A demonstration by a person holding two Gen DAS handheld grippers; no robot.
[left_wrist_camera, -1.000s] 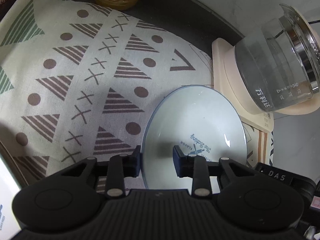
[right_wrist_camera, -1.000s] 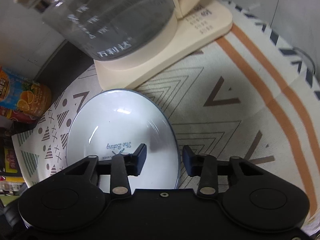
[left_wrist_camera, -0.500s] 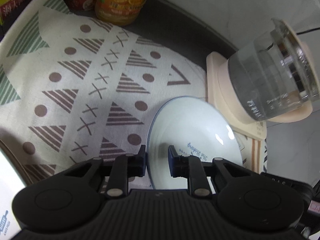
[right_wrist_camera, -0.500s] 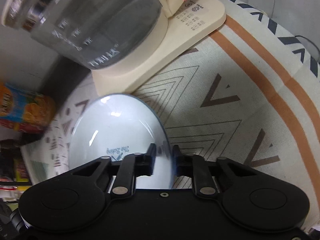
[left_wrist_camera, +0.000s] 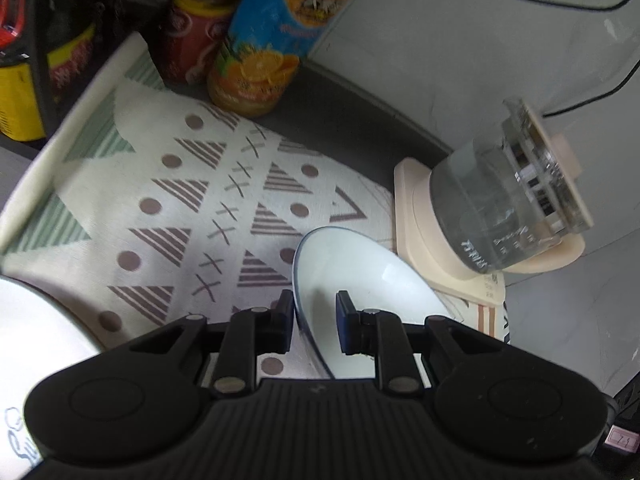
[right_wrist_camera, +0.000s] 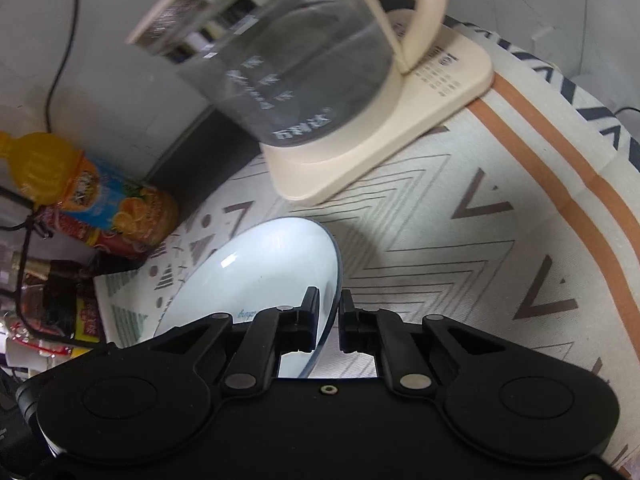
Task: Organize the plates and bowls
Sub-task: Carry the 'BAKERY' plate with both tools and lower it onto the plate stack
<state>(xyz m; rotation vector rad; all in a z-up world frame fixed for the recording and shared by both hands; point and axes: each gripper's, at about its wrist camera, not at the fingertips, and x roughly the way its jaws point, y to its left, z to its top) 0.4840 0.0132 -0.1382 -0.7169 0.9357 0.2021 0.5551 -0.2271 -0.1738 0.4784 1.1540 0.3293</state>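
A pale blue plate [left_wrist_camera: 360, 276] with a dark rim and blue lettering is held between both grippers, lifted and tilted above the patterned cloth. My left gripper [left_wrist_camera: 314, 312] is shut on the plate's left rim. My right gripper [right_wrist_camera: 329, 312] is shut on the plate's [right_wrist_camera: 272, 276] right rim. A second white dish [left_wrist_camera: 36, 344] shows at the lower left of the left wrist view.
A glass kettle [left_wrist_camera: 508, 216] on a cream base [right_wrist_camera: 380, 148] stands at the back right. An orange juice bottle [left_wrist_camera: 264, 52], a red can [left_wrist_camera: 188, 36] and other packages stand at the back left. A cable runs along the grey wall. The patterned cloth [left_wrist_camera: 180, 208] covers the table.
Both grippers have closed onto the plate's opposite rims and raised it off the cloth, tilting it. Both cameras have risen, showing more of the bottles and the wall.
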